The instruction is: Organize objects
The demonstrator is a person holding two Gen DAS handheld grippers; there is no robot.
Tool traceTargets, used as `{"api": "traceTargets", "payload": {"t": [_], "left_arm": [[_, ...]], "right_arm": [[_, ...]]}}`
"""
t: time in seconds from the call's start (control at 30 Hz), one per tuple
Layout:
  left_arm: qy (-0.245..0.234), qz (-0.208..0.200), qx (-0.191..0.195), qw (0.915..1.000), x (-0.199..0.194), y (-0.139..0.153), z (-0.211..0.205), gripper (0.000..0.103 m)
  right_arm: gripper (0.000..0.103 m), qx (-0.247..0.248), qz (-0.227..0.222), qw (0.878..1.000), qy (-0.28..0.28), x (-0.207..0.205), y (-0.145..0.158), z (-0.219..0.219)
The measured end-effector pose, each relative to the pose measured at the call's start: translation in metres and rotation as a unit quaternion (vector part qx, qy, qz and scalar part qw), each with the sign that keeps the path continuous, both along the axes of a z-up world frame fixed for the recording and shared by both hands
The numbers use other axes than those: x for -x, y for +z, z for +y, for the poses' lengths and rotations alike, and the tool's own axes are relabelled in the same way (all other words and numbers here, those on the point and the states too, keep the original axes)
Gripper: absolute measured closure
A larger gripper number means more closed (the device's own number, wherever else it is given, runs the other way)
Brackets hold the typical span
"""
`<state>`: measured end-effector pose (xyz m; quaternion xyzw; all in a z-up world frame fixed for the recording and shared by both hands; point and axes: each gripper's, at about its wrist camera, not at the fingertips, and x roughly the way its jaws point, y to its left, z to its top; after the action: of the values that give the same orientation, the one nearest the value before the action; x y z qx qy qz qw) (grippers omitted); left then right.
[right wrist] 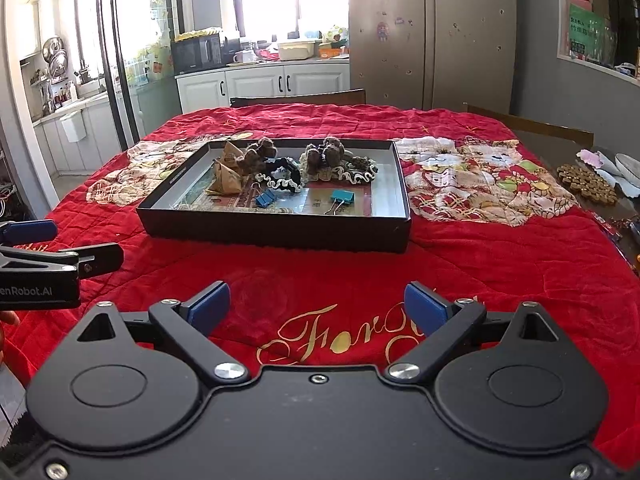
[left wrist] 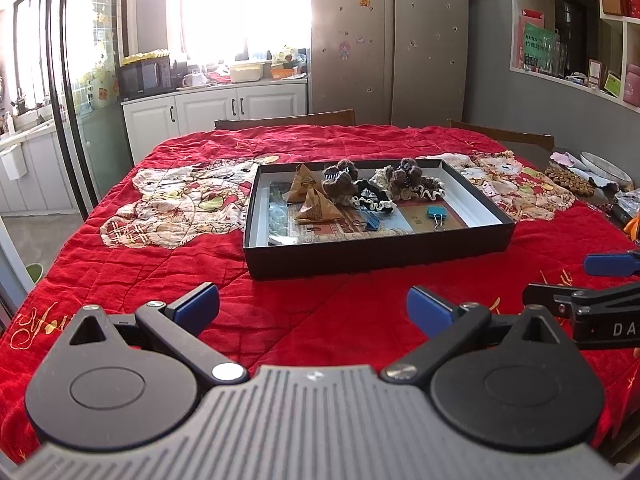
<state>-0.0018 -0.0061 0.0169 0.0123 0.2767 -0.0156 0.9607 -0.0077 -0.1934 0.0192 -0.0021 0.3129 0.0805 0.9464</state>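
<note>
A shallow black box (left wrist: 376,250) (right wrist: 276,232) stands on the red quilted tablecloth (left wrist: 160,264). In it lie two brown paper pyramids (left wrist: 316,204) (right wrist: 228,178), brown knitted hair clips (left wrist: 340,180) (right wrist: 326,154), frilly scrunchies (left wrist: 428,190) (right wrist: 356,176) and two blue binder clips (left wrist: 438,213) (right wrist: 343,197). My left gripper (left wrist: 313,309) is open and empty, low over the cloth short of the box. My right gripper (right wrist: 317,307) is open and empty, also short of the box. Each gripper shows at the edge of the other's view.
A brown beaded mat (right wrist: 586,182) and a plate (left wrist: 606,168) lie at the table's right edge. Wooden chair backs (left wrist: 286,120) stand at the far side. Cabinets and a fridge (left wrist: 390,36) stand behind.
</note>
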Motion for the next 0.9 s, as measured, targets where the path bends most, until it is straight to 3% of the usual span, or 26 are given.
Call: {"api": "traceTargets", "payload": {"t": [0.43, 0.9], "left_arm": [[0.004, 0.003, 0.012, 0.9999, 0.0000, 0.0006, 0.0020, 0.000], [0.009, -0.001, -0.008, 0.9999, -0.0001, -0.0001, -0.0008, 0.000]], "right_arm": [[0.008, 0.000, 0.003, 1.000, 0.003, 0.0009, -0.0015, 0.0012], [0.007, 0.001, 0.005, 1.000, 0.005, 0.0002, -0.0027, 0.0013]]}}
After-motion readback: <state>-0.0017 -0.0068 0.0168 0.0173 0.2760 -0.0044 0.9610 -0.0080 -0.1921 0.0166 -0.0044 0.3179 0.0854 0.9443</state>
